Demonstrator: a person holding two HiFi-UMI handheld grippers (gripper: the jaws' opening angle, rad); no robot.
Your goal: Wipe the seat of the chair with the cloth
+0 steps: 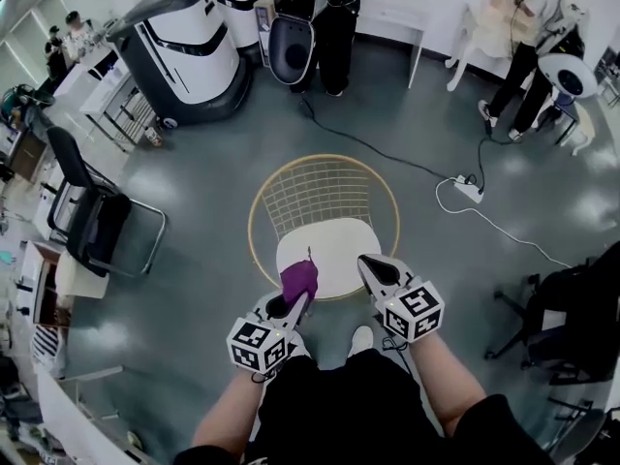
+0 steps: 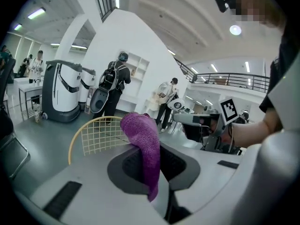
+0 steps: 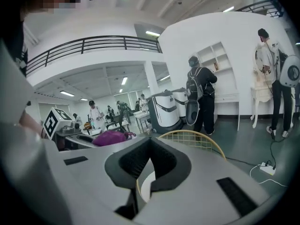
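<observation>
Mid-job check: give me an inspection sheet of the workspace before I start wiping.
Surface: round white seat of the gold wire chair, bare.
Job's things: purple cloth over the seat's front edge.
Clutter: nothing seen on the seat.
Grippers: left tool shut on the cloth; right tool shut, empty.
Cables: black cable and white cable on the floor behind the chair, meeting a power strip.
Surroundings: black office chair, white machine, people standing.

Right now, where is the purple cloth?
Low centre in the head view: the cloth is pinched in the left gripper, over the front edge of the chair's white seat, just left of the right gripper.
</observation>
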